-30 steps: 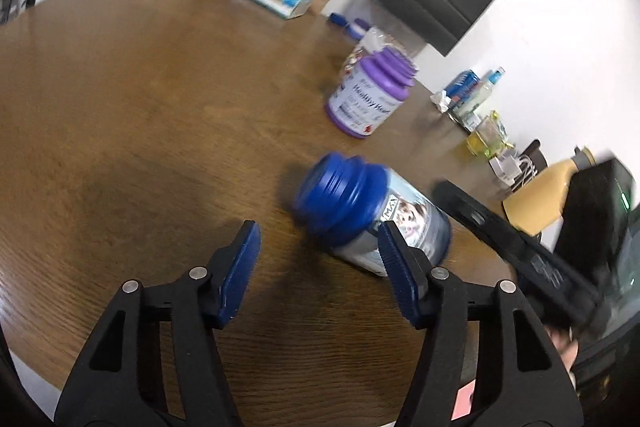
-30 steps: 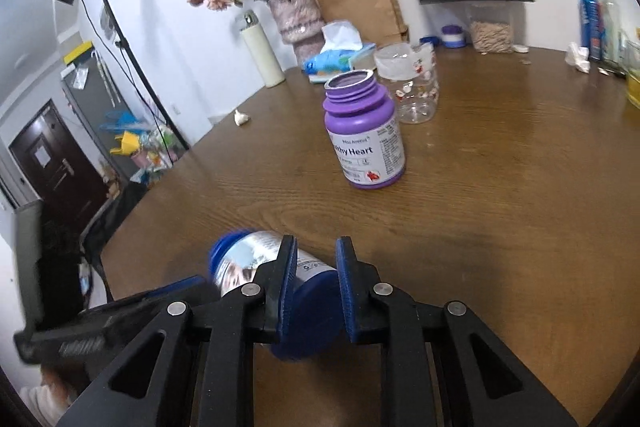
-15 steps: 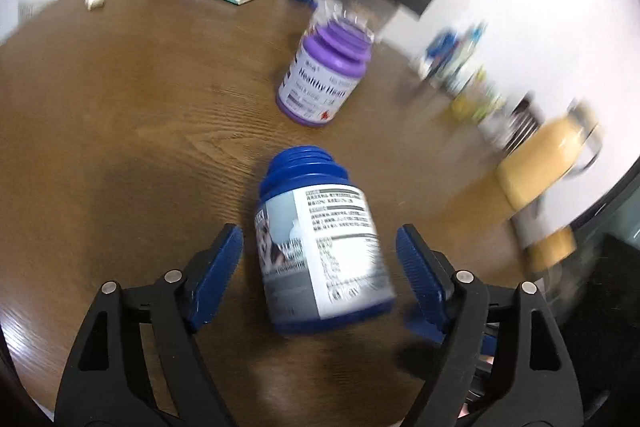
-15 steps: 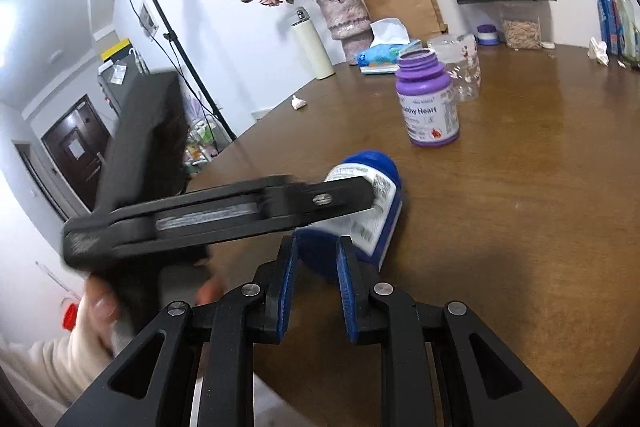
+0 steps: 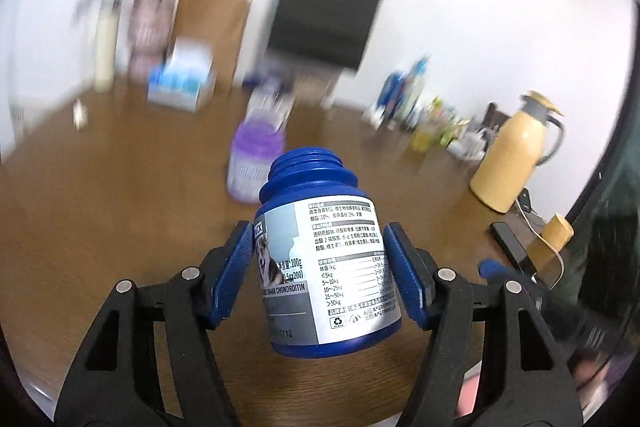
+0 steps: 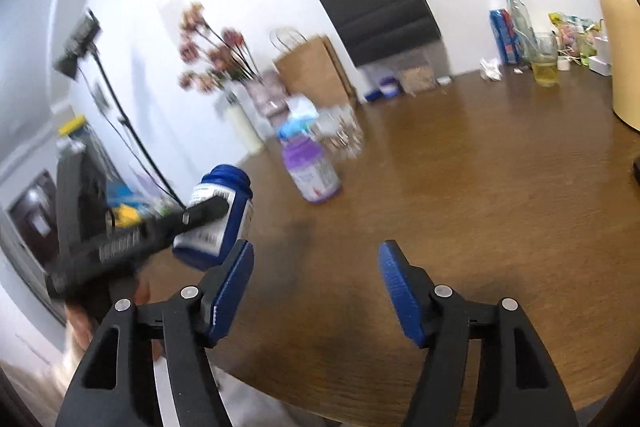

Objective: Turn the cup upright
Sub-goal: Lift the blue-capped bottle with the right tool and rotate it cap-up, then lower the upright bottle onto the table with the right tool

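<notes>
Jaws of left gripper (image 5: 318, 281) clamp blue bottle (image 5: 326, 267), mouth up; right gripper (image 6: 316, 291) jaws wide.

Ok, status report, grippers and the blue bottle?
Left gripper shut on blue bottle, mouth up, off the table. Right gripper open, empty. Purple bottle stands beyond, apart.

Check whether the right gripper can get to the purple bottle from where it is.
Probably yes. The right gripper is open and holds nothing, and bare table lies between it and the purple bottle. The blue bottle sits off to its left.
</notes>
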